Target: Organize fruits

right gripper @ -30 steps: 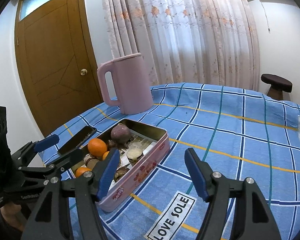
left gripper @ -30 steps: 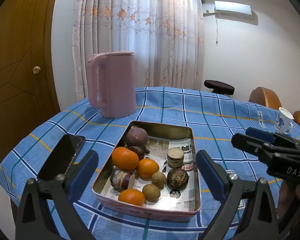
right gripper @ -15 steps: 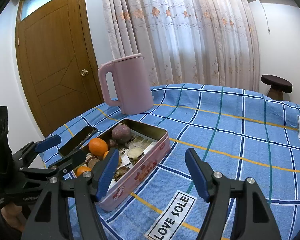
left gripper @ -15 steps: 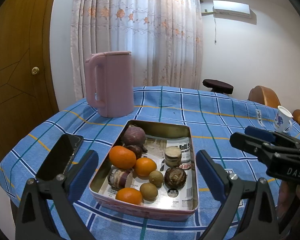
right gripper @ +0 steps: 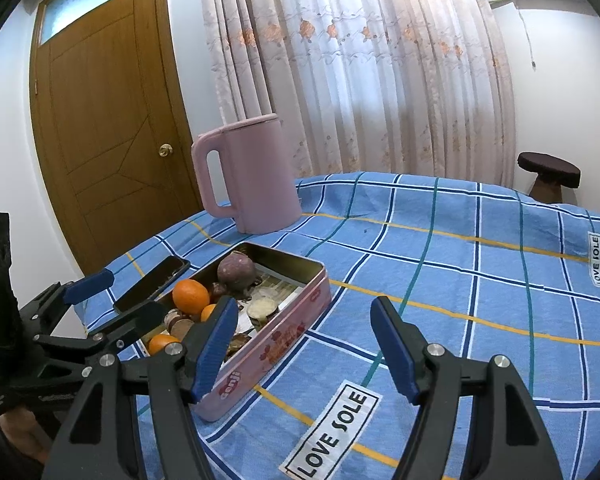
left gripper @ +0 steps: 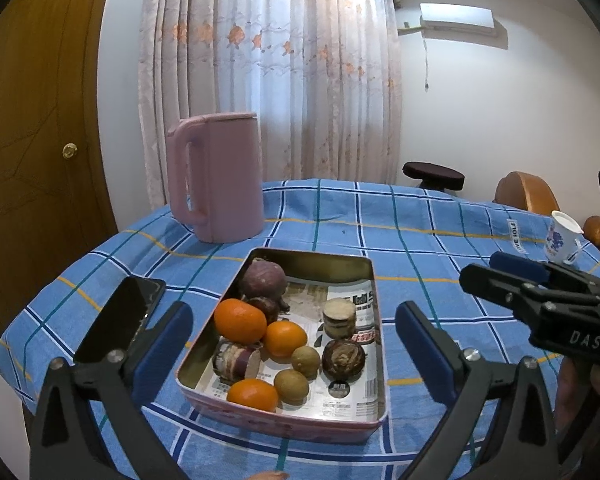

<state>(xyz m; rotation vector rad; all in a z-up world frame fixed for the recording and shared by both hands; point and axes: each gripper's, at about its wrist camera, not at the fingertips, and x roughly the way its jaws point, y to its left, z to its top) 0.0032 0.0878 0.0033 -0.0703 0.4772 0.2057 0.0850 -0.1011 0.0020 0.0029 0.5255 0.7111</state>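
Hovering low over the near edge of the bench (left gripper: 420,216), the left claw (left gripper: 290,342) is spread wide and holds nothing, its blue pads flanking the tin (left gripper: 374,320) at lower centre of the left view. All the fruit in sight sits inside that tin on a sheet of newsprint: three oranges (left gripper: 240,320), two small brown fruits (left gripper: 292,386), a purple round one (left gripper: 264,280) at the far end, and several dark cut pieces (left gripper: 343,354).

The right claw (right gripper: 304,350) is also wide and empty, aimed past the tin's right wall at bare cloth. A pink jug (left gripper: 220,184) stands behind the tin and a phone (left gripper: 124,320) lies to its left.

Fruit gathered in one tin fits either sorting finished or fruit waiting to be taken out.
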